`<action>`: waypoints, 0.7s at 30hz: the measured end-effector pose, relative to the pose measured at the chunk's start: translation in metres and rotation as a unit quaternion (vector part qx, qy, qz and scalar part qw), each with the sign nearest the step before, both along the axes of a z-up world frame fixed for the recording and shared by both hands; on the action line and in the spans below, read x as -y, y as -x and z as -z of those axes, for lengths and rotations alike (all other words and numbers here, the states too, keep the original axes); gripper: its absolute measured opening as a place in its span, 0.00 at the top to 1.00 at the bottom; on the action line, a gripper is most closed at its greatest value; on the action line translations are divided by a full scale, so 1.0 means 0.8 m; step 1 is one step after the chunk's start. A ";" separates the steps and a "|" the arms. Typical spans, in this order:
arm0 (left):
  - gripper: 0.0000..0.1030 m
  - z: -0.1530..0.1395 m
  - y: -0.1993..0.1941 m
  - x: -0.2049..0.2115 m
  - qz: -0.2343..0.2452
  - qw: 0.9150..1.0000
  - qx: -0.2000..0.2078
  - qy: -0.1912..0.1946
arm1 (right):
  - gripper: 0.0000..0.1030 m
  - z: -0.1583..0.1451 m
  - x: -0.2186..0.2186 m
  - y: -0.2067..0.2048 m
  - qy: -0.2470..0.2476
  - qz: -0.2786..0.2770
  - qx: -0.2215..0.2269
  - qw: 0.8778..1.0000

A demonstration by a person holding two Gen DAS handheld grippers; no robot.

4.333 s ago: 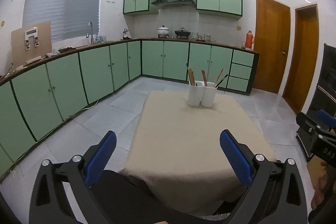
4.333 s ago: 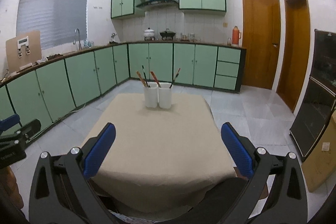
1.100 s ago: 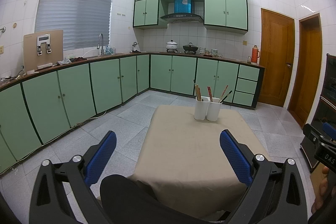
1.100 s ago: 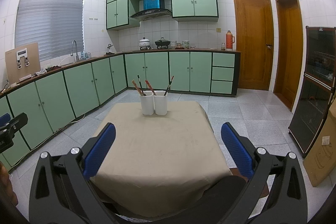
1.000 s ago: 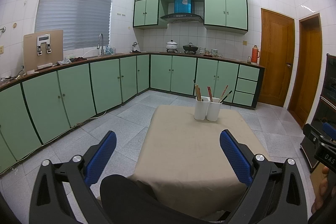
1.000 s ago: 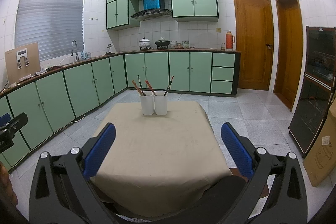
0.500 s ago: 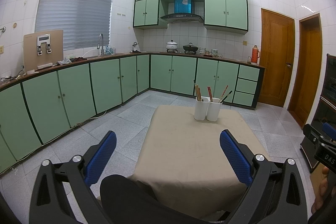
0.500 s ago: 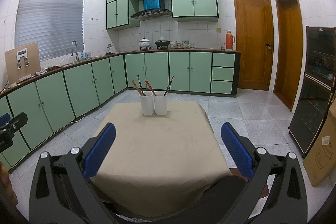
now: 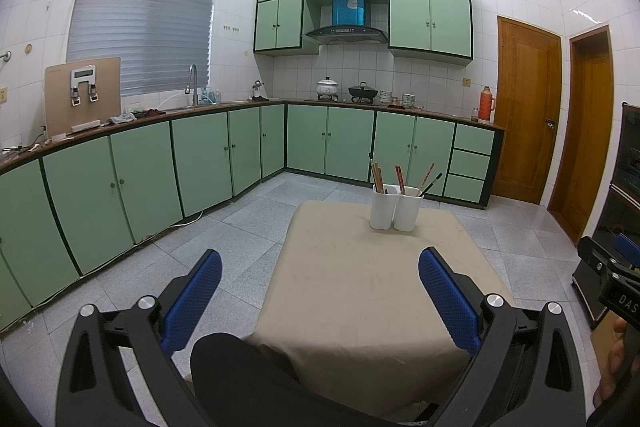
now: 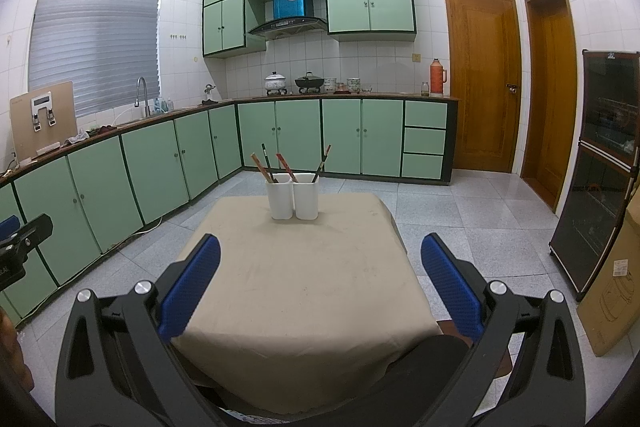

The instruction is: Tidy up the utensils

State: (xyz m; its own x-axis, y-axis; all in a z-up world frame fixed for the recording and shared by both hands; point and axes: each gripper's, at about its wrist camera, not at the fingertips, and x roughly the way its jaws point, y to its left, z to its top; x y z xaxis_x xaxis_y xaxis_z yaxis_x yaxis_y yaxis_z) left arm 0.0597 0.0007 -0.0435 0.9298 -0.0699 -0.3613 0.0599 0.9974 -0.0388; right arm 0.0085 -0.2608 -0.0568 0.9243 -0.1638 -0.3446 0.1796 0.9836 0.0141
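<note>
The left gripper [image 9: 320, 287] is hovering at the near edge of the cloth-covered table [image 9: 360, 291], its blue pads spread wide apart and gripping nothing. Toward the far side, two white holders [image 10: 293, 195] are standing touching each other, chopsticks [image 10: 276, 165] leaning out of them. The right gripper [image 10: 320, 275] is hanging likewise, spread wide and empty.

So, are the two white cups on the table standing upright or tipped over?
Upright. Both white cups stand side by side on the tablecloth, openings up, with chopsticks sticking out of their tops.
</note>
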 end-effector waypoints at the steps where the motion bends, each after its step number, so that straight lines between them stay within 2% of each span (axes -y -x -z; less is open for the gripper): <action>1: 0.06 0.000 0.000 0.000 0.000 1.000 0.000 -0.001 | 0.05 0.000 -0.001 0.000 0.000 0.000 0.000 1.000; 21: 0.06 -0.001 -0.001 0.001 0.000 1.000 0.001 -0.001 | 0.05 0.000 0.000 0.000 0.000 0.000 0.000 1.000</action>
State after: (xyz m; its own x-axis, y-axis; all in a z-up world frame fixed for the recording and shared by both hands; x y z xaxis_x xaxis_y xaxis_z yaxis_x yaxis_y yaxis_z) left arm 0.0602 -0.0004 -0.0429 0.9308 -0.0694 -0.3589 0.0602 0.9975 -0.0367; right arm 0.0085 -0.2607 -0.0568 0.9245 -0.1630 -0.3445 0.1788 0.9838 0.0142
